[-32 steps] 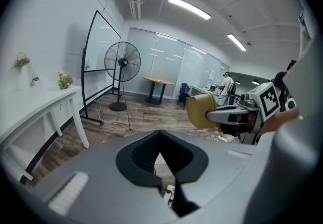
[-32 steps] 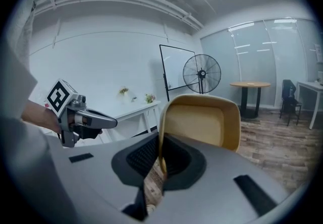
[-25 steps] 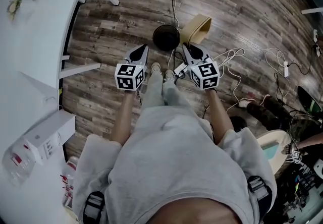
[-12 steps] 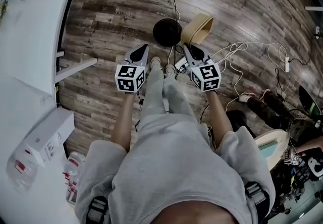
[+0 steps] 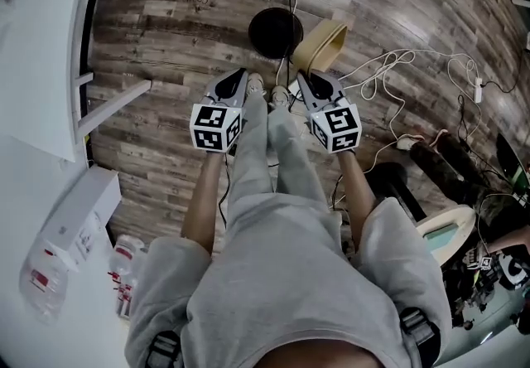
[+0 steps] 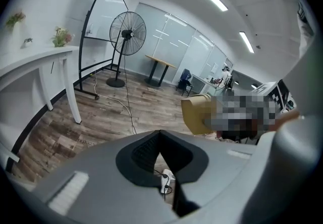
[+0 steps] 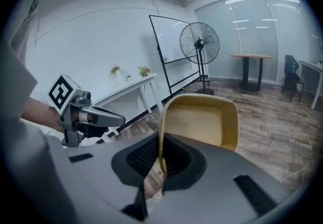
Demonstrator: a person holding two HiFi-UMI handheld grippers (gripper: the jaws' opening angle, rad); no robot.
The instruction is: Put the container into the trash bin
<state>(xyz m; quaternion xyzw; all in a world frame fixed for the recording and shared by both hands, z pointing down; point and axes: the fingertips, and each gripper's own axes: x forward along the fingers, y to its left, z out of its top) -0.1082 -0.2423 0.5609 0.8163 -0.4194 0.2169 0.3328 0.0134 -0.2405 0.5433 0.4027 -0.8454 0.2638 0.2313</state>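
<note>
The container [image 5: 321, 45] is tan, the trash bin [image 5: 275, 32] black, the plank floor [image 5: 182, 26] streaked brown.

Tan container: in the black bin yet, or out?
Out. The tan plastic container is pinched by its rim in the right tool, beside the round black bin, not inside.

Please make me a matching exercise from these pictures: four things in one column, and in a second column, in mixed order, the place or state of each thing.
Things:
1. container
2. trash bin
3. left gripper
4. white table

Place or state:
A. fingers together, nothing between them
B. along the left edge of the head view
C. black, standing on the wooden floor
D. held by its rim in the right gripper

Pairs: 1-D, 2-C, 3-A, 4-B.
</note>
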